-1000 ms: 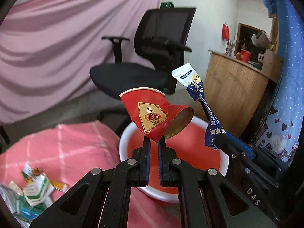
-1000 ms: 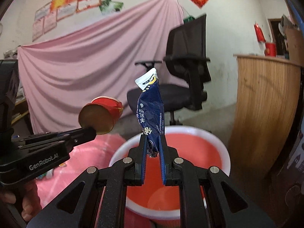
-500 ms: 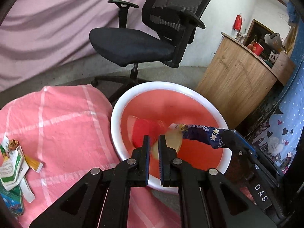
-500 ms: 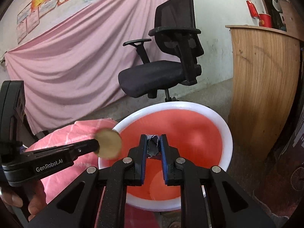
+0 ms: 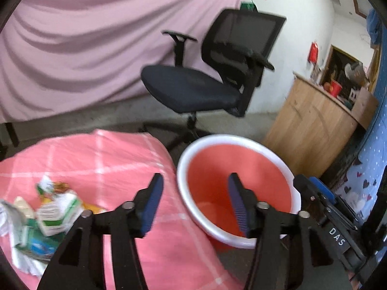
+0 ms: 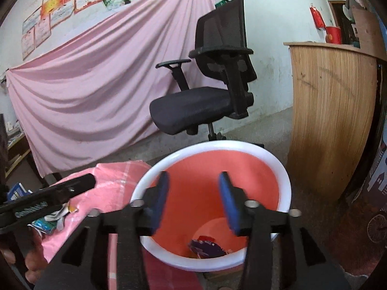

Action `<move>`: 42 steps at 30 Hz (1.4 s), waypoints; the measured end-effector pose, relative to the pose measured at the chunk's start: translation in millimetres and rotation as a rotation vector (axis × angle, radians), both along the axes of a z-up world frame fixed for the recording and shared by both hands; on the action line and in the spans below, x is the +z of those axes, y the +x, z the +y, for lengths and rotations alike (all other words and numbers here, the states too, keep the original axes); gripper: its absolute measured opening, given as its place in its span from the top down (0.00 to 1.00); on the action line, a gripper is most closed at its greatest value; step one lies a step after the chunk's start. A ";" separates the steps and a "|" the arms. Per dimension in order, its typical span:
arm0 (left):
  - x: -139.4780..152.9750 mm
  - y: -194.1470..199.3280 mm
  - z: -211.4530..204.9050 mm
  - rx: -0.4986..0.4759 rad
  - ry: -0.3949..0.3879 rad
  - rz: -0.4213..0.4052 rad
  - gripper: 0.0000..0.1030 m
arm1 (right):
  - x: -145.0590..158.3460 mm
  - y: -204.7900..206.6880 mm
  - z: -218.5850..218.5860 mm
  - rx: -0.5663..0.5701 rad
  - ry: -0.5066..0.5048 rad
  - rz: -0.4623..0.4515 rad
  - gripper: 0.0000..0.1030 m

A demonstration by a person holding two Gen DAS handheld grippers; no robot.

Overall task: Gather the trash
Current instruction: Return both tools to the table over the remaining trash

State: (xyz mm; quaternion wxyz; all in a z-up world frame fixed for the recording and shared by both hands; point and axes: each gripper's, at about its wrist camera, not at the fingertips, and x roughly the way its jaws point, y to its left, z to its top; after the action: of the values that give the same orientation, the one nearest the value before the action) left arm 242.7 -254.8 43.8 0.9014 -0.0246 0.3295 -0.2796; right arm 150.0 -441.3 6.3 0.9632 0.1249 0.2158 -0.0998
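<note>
from the left wrist view, the left tongs (image 5: 193,203) stand wide apart and hold nothing, and they hang over the edge where the pink checked cloth on the desk (image 5: 101,159) meets the round orange plastic bucket with a white rim (image 5: 212,142). at the left on the cloth lies the pile of crumpled white and green paper wrappers (image 5: 46,212), which is the trash not yet collected. the picture is a little blurred there, so i cannot count the pieces. the black arm of the right tongs (image 5: 321,207) shows beside the bucket at the right. behind is the black mesh office chair (image 5: 217,79).

from the right wrist view, the right tongs (image 6: 193,203) are also apart and empty, just above the bucket (image 6: 285,181). deep in the bucket lie a dark blue crumpled snack wrapper (image 6: 205,246) and, touching it, a small red piece (image 6: 205,238) that i cannot name for sure. the left tongs (image 6: 79,183) reach over the cloth (image 6: 113,176), near some wrappers (image 6: 53,220).

i judge that the wrappers are very light, thin and soft, and perhaps slippery where they are glossy. they will fold under the pads and not break. it is better to pinch a raised crumpled fold or a free edge, not a flat part that lies close on the cloth, because the cloth may be caught too.
</note>
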 end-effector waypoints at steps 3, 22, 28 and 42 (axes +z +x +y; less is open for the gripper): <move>8.7 -9.9 22.2 0.054 -0.021 -0.049 0.20 | 8.5 -6.1 7.2 0.000 -0.015 -0.047 0.28; 35.0 -90.8 148.0 0.421 -0.004 -0.422 0.01 | 45.0 -32.6 86.8 0.173 -0.073 -0.396 0.00; 29.7 -107.9 188.5 0.501 0.010 -0.476 0.01 | 47.8 -38.8 123.1 0.266 -0.118 -0.465 0.00; -8.2 -122.2 256.3 0.557 0.067 -0.510 0.01 | 31.1 -17.5 186.8 0.402 -0.257 -0.400 0.00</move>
State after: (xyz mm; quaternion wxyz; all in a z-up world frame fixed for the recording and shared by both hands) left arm 120.6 1.5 35.6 0.9963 -0.0132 0.0842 -0.0101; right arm 132.5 -254.5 37.3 0.9950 -0.0261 0.0282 0.0925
